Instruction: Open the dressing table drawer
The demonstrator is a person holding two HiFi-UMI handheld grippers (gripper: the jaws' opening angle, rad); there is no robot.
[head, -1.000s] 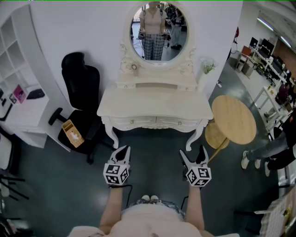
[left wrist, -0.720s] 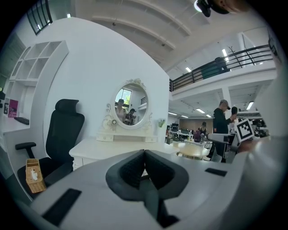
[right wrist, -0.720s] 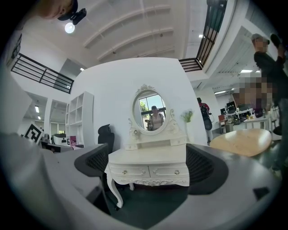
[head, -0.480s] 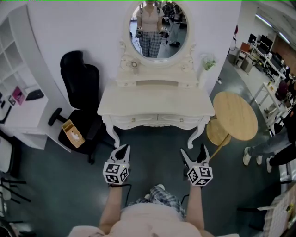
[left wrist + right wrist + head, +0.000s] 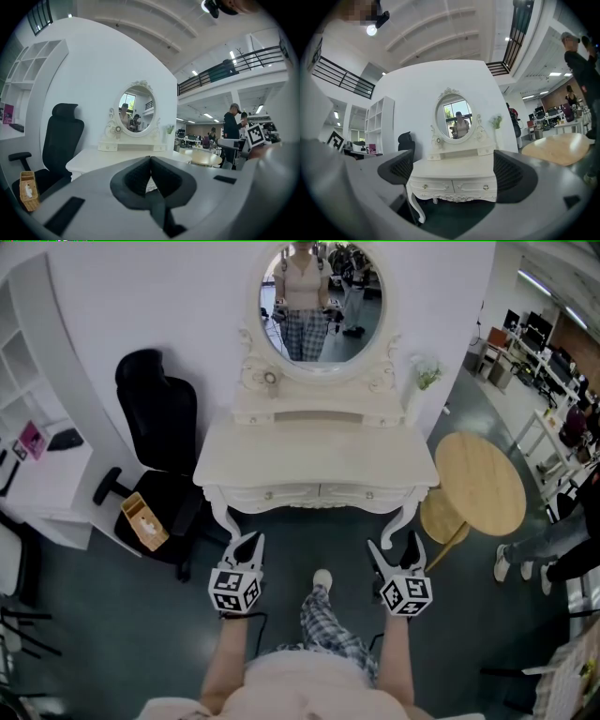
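Note:
A cream dressing table with an oval mirror stands against the white wall. Its two front drawers are closed, each with small round knobs. In the right gripper view the drawers lie straight ahead between the jaws. My left gripper is shut with nothing in it, short of the table's left leg. My right gripper is open and empty, short of the right leg. Both hang above the floor, apart from the table.
A black office chair with a small basket stands left of the table. At the right is a round wooden side table. White shelving fills the far left. My leg and shoe step forward between the grippers. People stand at the right.
I have stepped closer: a plaid leg and shoe now reach forward between the grippers, and the table sits slightly nearer. Both grippers keep their places and states.

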